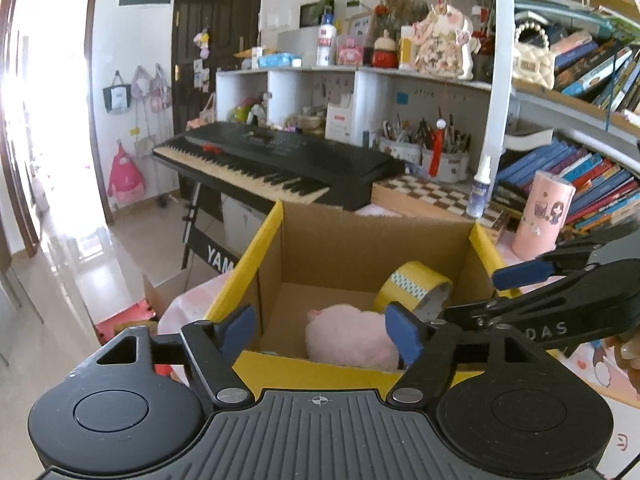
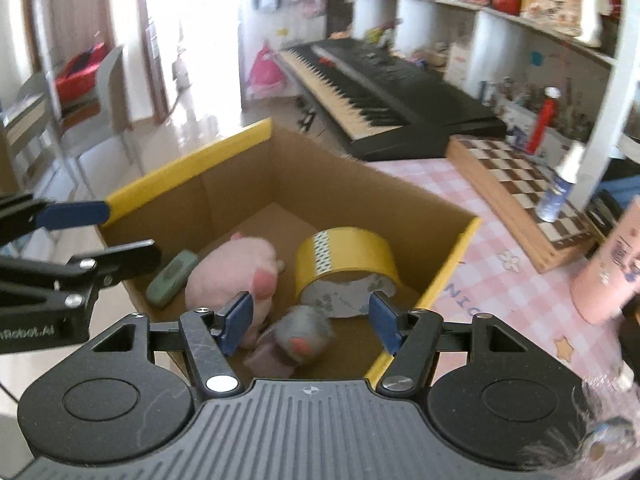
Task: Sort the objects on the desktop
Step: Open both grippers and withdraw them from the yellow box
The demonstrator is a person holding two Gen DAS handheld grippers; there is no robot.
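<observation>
An open cardboard box with yellow-taped rims [image 1: 256, 240] [image 2: 192, 160] stands on the pink checked table. Inside lie a pink plush pig [image 1: 352, 336] [image 2: 236, 276], a yellow tape roll [image 1: 412, 284] [image 2: 344, 256], a green-grey case [image 2: 172, 278] and a small grey plush toy [image 2: 304, 334]. My left gripper [image 1: 320, 334] is open and empty above the box's near rim. My right gripper [image 2: 310, 324] is open above the box, with the grey toy between and below its fingers, not gripped. Each gripper shows in the other's view: the right [image 1: 560, 292], the left [image 2: 60, 240].
A pink cylindrical cup [image 1: 544, 216] [image 2: 608, 276], a spray bottle [image 1: 480, 188] [image 2: 560, 188] and a chessboard [image 1: 432, 196] [image 2: 528, 192] stand right of the box. A black keyboard [image 1: 280, 160] [image 2: 380, 84] lies behind. Bookshelves [image 1: 580, 168] fill the right.
</observation>
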